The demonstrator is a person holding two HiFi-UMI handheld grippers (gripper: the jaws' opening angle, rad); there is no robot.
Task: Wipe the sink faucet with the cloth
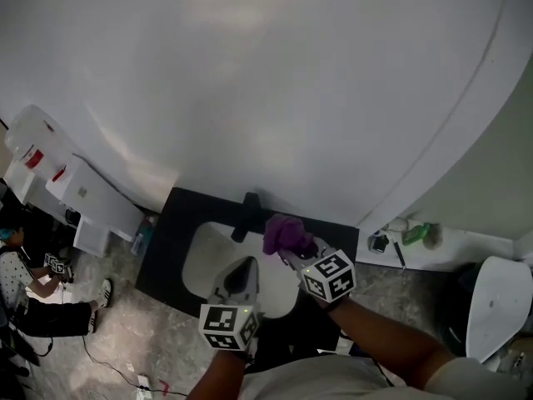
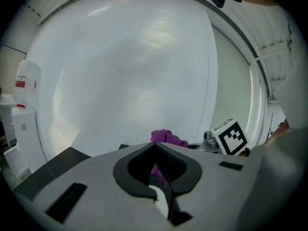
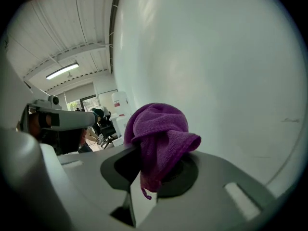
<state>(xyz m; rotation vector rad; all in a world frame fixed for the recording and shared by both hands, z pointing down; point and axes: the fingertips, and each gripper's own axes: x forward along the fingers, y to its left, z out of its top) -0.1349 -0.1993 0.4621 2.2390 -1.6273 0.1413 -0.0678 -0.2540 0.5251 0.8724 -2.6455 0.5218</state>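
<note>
The right tool is clamped on a bunched purple cloth. In the right gripper view the fabric is pinched between the closed jaws, bulges up above them in a rounded wad, and a short tail hangs down on the near side. From the head view the cloth sits over the far right part of the white sink, just to the right of the black faucet (whether fabric and metal actually touch I cannot tell from here). The faucet rises from the far edge of the dark bench that surrounds the basin.

The left tool hangs over the middle of the sink, nearer the person than the cloth and to its left, well clear of the faucet. Its jaws are closed, tips meeting, with nothing held. In the left gripper view the purple seen through the hollow behind the tips is the cloth farther off, and the right tool's marker cube shows beyond it to the right.

A broad pale curved wall fills the far side behind the bench. To the right a white ledge carries a few small items, one of them green. At the far left stand white wall boxes, and a person sits on the speckled floor.
</note>
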